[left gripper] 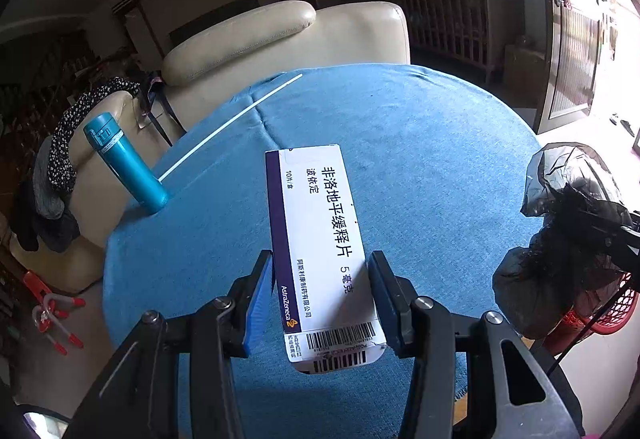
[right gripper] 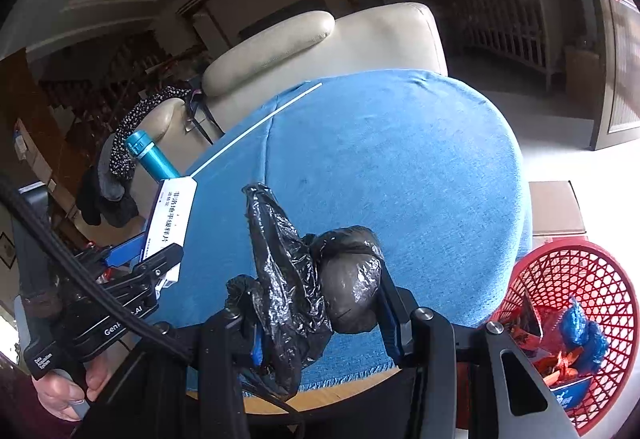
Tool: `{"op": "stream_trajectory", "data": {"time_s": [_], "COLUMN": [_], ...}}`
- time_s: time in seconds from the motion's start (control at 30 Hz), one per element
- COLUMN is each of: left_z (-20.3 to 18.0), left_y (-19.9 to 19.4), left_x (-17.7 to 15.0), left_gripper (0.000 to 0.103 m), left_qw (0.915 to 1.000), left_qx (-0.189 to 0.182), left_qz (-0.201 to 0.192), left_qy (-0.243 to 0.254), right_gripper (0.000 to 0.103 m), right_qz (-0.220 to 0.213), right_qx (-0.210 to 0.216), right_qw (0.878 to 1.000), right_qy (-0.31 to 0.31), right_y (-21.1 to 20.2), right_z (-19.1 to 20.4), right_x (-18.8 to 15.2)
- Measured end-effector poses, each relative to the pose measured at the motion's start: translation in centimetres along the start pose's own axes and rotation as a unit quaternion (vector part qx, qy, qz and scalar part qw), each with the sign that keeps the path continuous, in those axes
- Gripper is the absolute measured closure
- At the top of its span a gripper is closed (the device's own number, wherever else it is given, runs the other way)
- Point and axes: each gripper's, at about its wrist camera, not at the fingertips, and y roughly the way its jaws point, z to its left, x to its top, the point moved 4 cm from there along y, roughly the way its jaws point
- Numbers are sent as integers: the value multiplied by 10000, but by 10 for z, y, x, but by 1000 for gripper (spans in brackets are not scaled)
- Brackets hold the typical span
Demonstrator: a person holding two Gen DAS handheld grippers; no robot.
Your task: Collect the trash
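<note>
A white and purple medicine box [left gripper: 316, 223] lies lengthwise between the blue pads of my left gripper [left gripper: 320, 263], which is shut on its near half over the blue-clothed table [left gripper: 420, 143]. The right wrist view shows that same box [right gripper: 174, 215] at the left, in the left gripper [right gripper: 152, 253]. My right gripper [right gripper: 320, 287] is shut on a crumpled black plastic bag [right gripper: 348, 291] with a rounded lump inside; a loose tail sticks up. From the left wrist view the bag [left gripper: 572, 239] hangs at the right edge. A red mesh basket [right gripper: 600, 279] holds wrappers.
A teal flask [left gripper: 124, 163] stands at the table's left edge beside a long white stick [left gripper: 232, 123]. A cream armchair [left gripper: 320, 35] sits behind the table. A cardboard box [right gripper: 556, 207] rests beyond the basket. A person's hand [right gripper: 60, 395] grips the left handle.
</note>
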Motion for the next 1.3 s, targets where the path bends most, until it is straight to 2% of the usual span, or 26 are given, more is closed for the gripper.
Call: {"op": "stream_trajectory", "data": {"time_s": [0.47, 1.3], "left_z": [13, 11], "left_y": [2, 1], "left_x": [-4, -3], "left_gripper": [54, 53], "left_qw": [9999, 10000], "left_qx": [-4, 63], "left_qz": [36, 26], "left_qy": [-157, -51], "right_gripper": [57, 57], "right_qz": [90, 65], "right_qx": [-27, -46], "right_qw": [9999, 10000], "right_qy": [-132, 44], "right_y": [7, 0], "right_z": [13, 3], "right_x": [1, 1]}}
